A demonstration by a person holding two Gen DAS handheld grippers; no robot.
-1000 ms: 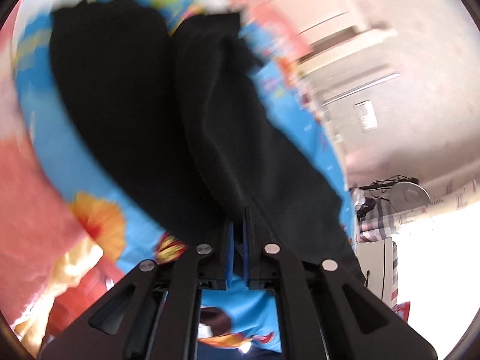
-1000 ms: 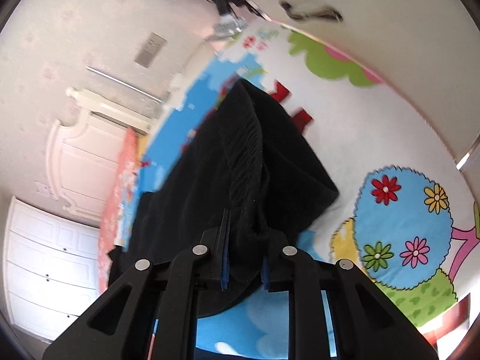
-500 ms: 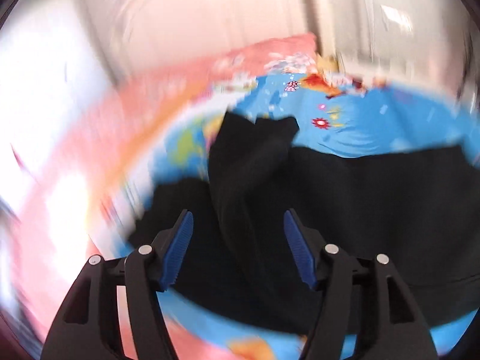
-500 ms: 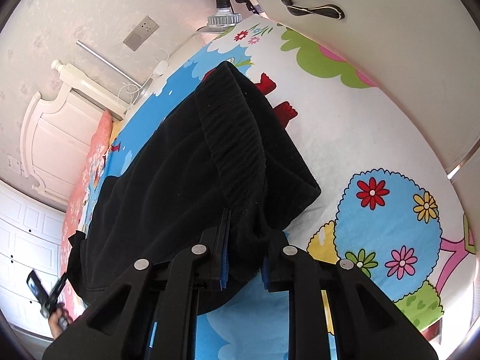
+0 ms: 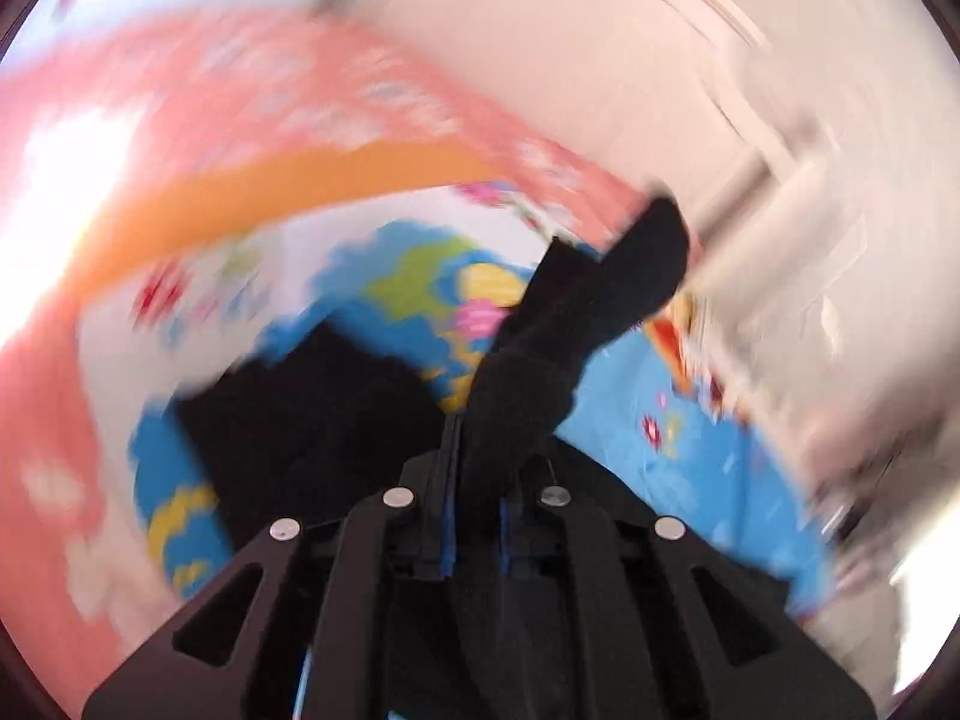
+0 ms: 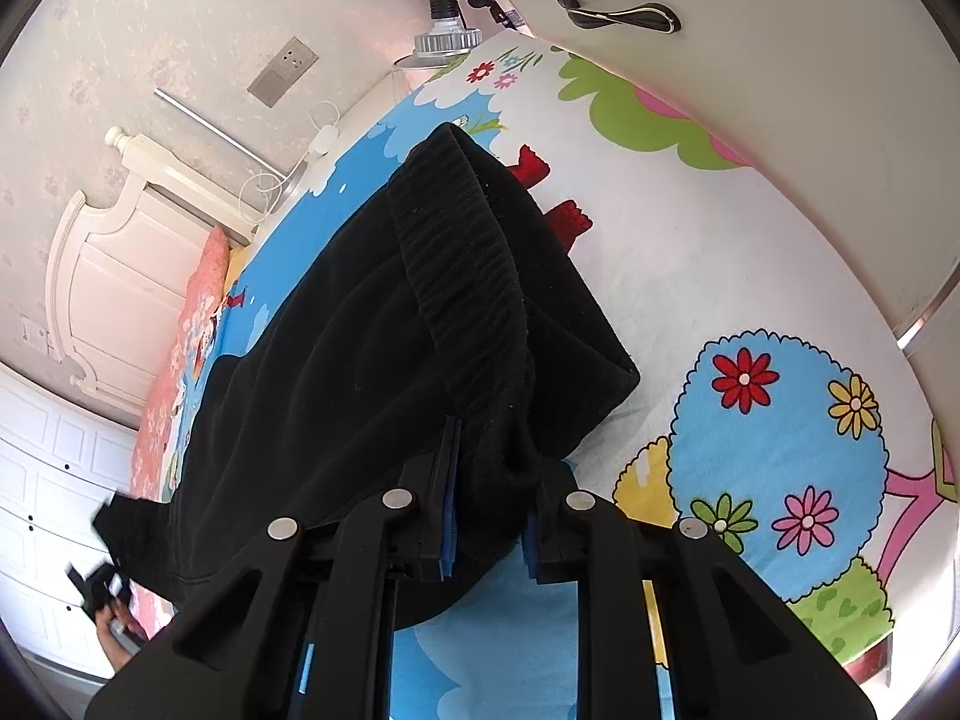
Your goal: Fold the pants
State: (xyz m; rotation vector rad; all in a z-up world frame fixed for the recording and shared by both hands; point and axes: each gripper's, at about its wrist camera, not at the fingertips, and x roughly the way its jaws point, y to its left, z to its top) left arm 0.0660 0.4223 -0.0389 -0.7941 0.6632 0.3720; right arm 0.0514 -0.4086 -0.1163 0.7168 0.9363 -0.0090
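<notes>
Black pants [image 6: 372, 360] lie on a bed with a bright cartoon sheet [image 6: 780, 420]. My right gripper [image 6: 489, 504] is shut on the ribbed waistband [image 6: 468, 264], which bunches up between the blue pads. In the blurred left wrist view, my left gripper [image 5: 474, 480] is shut on a pant leg end [image 5: 576, 312] that rises away from it, while the other black cloth [image 5: 300, 414] lies on the sheet below. The left gripper shows small at the far lower left of the right wrist view [image 6: 99, 591].
A pink pillow [image 6: 192, 348] and a white headboard [image 6: 114, 252] stand at the bed's far end. A white door with a dark handle [image 6: 618, 12] is close on the right. White drawers [image 6: 36, 480] line the left wall.
My left gripper let go of one part of the pants, opened half a second ago, and has now shut on a leg end while swinging fast. My right gripper keeps its hold on the waistband.
</notes>
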